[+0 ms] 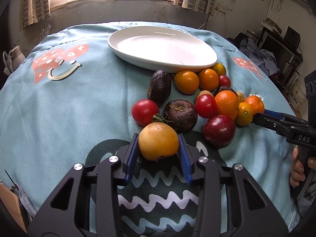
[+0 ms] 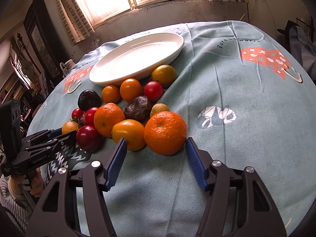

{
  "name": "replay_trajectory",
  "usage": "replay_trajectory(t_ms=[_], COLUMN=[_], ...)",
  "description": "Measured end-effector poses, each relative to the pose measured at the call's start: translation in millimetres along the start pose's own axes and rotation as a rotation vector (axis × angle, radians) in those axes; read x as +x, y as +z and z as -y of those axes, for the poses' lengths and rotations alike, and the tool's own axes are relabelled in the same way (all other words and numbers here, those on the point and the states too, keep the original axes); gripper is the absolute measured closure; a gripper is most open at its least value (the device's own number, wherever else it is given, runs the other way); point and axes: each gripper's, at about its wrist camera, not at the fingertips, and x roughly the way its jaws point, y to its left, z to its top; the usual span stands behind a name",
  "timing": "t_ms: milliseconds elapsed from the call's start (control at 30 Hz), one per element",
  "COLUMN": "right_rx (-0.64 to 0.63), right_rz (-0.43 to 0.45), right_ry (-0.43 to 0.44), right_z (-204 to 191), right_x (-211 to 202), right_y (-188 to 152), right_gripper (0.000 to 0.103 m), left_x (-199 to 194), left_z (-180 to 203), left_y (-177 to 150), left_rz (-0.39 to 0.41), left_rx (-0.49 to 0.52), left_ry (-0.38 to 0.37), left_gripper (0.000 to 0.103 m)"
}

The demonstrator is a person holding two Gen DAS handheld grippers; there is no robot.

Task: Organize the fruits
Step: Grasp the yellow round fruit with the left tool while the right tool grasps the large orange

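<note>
I am closing my left gripper (image 1: 159,148) on a yellow-orange fruit (image 1: 158,141), both blue pads touching its sides at the widest part, at the near edge of the pile on the blue tablecloth (image 1: 69,108). It is looking smooth and round, probably light but slippery and easy to bruise, so I am judging a gentle squeeze across the middle to be safest. My right gripper (image 2: 154,152) is standing open, its pads apart just in front of a large orange (image 2: 165,133), gripping nothing. Beyond, tomatoes, small oranges and dark wrinkled fruits are lying bunched together, the farthest ones touching the white oval plate (image 1: 126,55). The plate is holding no fruit, only a few dark specks.
</note>
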Motion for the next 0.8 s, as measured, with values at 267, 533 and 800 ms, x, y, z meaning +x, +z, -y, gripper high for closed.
replay_trajectory(t_ms=[267, 533, 800], right_rx=[0.039, 0.168, 0.19], right_rz=[0.027, 0.001, -0.008], right_ry=[0.018, 0.136, 0.108], right_z=[8.4, 30.3, 31.5], right_x=[0.8, 3.5, 8.7], right_y=[5.6, 10.8, 13.6], right_gripper=[0.043, 0.044, 0.059], left_x=[-1.0, -0.5, 0.5], left_z=[-1.1, -2.9, -3.0], left_y=[-1.0, -0.7, -0.2], left_rz=[-0.002, -0.002, -0.003], left_rx=[-0.009, -0.018, -0.016], left_ry=[-0.009, -0.015, -0.011], left_gripper=[0.064, 0.064, 0.064])
